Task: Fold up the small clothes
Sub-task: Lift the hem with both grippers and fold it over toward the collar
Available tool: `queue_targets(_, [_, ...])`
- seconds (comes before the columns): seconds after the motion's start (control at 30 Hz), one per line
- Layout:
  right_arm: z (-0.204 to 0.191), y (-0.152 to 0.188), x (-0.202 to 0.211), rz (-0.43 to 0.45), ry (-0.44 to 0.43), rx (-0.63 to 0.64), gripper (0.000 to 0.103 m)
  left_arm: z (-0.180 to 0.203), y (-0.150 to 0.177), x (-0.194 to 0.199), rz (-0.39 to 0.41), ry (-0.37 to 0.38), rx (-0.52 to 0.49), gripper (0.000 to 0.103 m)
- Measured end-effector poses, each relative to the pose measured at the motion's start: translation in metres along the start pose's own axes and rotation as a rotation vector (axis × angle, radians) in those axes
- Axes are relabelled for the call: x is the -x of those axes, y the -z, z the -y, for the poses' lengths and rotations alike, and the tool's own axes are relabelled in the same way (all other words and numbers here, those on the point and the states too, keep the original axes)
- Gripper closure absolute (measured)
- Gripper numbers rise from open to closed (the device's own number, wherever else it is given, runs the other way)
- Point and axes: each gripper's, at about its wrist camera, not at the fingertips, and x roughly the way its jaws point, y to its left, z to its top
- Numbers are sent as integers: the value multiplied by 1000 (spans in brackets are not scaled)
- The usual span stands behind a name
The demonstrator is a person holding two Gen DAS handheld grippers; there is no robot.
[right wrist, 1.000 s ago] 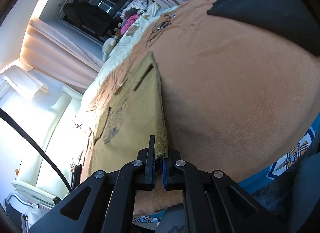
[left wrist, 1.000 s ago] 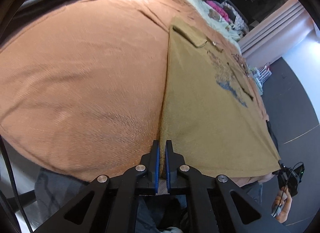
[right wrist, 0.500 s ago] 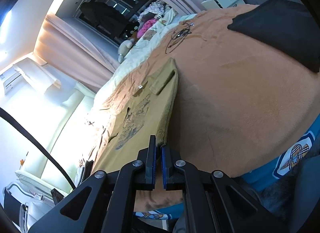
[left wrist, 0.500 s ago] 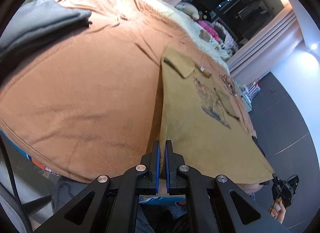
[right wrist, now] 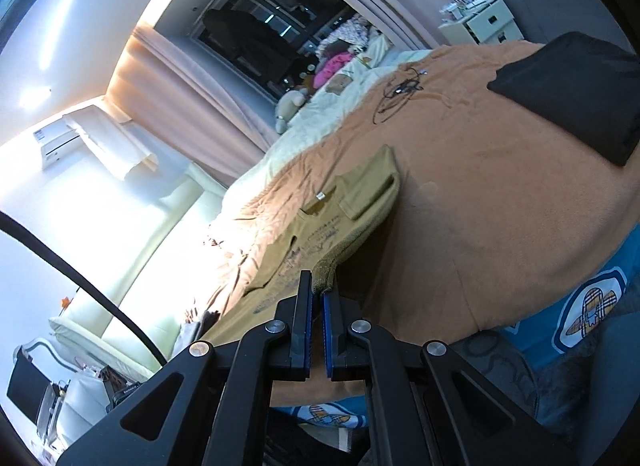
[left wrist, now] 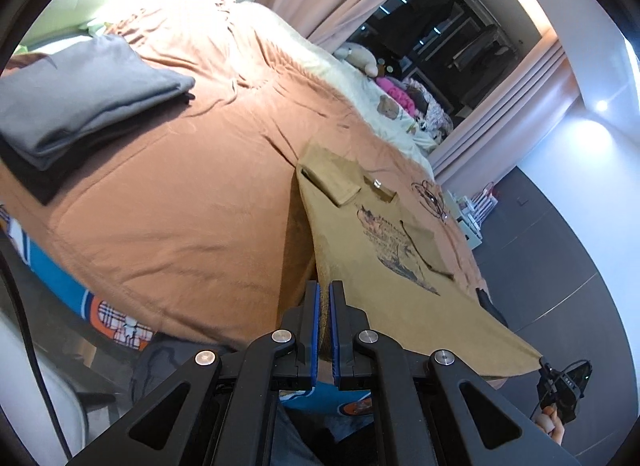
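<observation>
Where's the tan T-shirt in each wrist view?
Left wrist: tan T-shirt runs from centre to lower right, hem pinched in the left gripper.
Right wrist: centre to lower left, corner in the right gripper.
Shared landmark: pink plush pile by the curtain.

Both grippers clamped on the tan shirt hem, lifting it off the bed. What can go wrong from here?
1. The right gripper pinches only a small bunched tip of the tan shirt; it may slip out as the lift continues.
2. The sleeves are folded inward and lie loose; carrying the hem over might flip them open.
3. The shirt lies on a soft orange blanket; drag may wrinkle either.
</observation>
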Motion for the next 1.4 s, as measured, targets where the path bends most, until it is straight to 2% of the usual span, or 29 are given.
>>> queue_targets(0.33, [15, 22, 30, -17, -3, 23, 102, -7, 36, 47, 35, 9, -6, 99])
queue_targets(0.6, [15, 13, 21, -35, 20, 27, 102, -10, 32, 39, 21, 12, -9, 99])
queue_targets(0.77, [3, -15, 0, -37, 27, 81, 102, 4, 7, 24, 24, -6, -44, 99])
queue_targets(1.07, [-12, -71, -58, -15, 4, 126, 102, 42, -68, -7, 52, -30, -102, 99])
queue_targets(1.4, [-4, -125, -138, -12, 11, 120, 102, 82, -152, -71, 48, -51, -131, 99])
